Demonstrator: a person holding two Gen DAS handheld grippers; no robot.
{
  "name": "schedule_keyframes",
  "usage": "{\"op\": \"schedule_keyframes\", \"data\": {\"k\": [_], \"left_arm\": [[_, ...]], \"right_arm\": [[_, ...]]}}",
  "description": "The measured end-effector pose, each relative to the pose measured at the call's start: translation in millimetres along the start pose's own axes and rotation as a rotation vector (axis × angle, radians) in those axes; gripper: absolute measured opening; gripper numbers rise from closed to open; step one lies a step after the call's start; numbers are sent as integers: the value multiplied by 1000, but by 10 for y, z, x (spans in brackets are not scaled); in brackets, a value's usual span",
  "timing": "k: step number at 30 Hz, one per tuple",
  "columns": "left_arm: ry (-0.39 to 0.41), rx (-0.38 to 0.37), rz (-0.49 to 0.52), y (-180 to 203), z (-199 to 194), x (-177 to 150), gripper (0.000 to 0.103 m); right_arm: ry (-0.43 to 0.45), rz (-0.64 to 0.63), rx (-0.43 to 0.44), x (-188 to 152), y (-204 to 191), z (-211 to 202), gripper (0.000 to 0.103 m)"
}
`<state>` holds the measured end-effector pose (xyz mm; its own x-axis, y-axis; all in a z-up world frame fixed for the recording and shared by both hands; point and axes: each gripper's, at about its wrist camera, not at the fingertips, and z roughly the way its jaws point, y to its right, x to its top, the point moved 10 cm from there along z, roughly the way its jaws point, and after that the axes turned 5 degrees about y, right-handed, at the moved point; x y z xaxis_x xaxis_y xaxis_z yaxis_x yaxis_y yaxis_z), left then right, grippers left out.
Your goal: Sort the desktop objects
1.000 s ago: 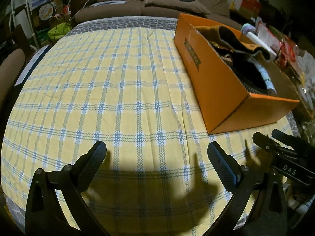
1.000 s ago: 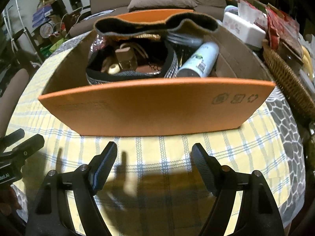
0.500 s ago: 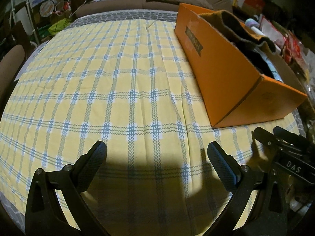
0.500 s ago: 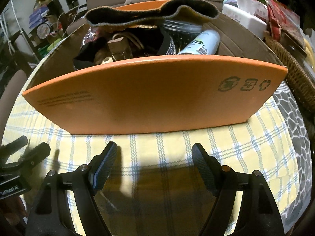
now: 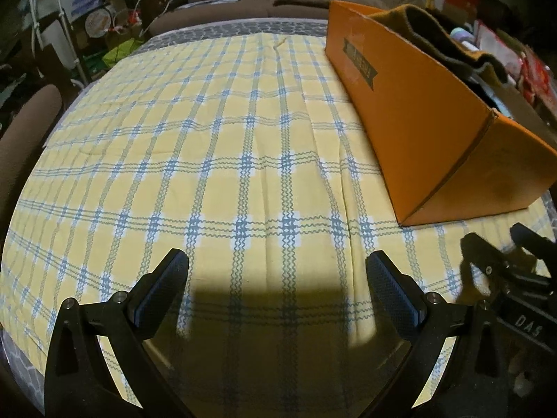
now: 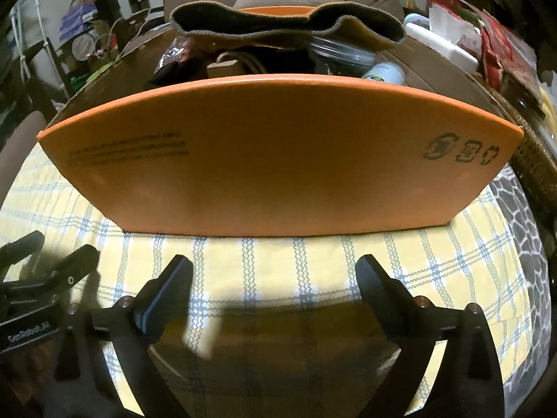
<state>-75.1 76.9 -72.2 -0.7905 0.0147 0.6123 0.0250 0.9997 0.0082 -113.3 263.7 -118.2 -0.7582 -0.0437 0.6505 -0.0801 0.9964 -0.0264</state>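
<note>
An orange cardboard box (image 6: 278, 153) stands on the yellow checked tablecloth (image 5: 209, 160); it also shows at the right of the left wrist view (image 5: 417, 111). It holds a brown felt pouch (image 6: 285, 24), a white bottle (image 6: 383, 73), a clear lidded container (image 6: 341, 54) and other small items. My right gripper (image 6: 275, 278) is open and empty, low over the cloth just before the box's near wall. My left gripper (image 5: 276, 275) is open and empty over bare cloth, left of the box. The right gripper shows at the left view's right edge (image 5: 504, 271).
A brown sofa (image 5: 278, 3) with cushions lies beyond the table. A wicker basket (image 6: 532, 160) and packaged goods (image 6: 487, 35) crowd the right side. A chair back (image 5: 24, 122) stands at the left edge. Clutter and shelves fill the far left.
Both grippers have dropped lower and moved closer to the table. The box's near wall now fills more of the right wrist view and hides more of its contents.
</note>
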Motion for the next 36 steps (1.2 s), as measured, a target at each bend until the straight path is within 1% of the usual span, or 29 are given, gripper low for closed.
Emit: {"op": "schedule_keyframes", "data": {"k": [2, 5, 7, 8, 36], "left_arm": [[6, 10, 0, -9, 8, 9, 103], [15, 24, -16, -25, 19, 21, 103], [32, 34, -20, -24, 12, 16, 103], [40, 35, -21, -22, 11, 13, 103], [39, 31, -28, -20, 4, 7, 103]], "right_arm": [[3, 15, -3, 3, 37, -4, 97], [6, 4, -18, 39, -7, 46, 99], [9, -9, -26, 28, -22, 56, 102], [11, -15, -31, 26, -28, 62, 102], [14, -14, -39, 43, -30, 70, 103]]}}
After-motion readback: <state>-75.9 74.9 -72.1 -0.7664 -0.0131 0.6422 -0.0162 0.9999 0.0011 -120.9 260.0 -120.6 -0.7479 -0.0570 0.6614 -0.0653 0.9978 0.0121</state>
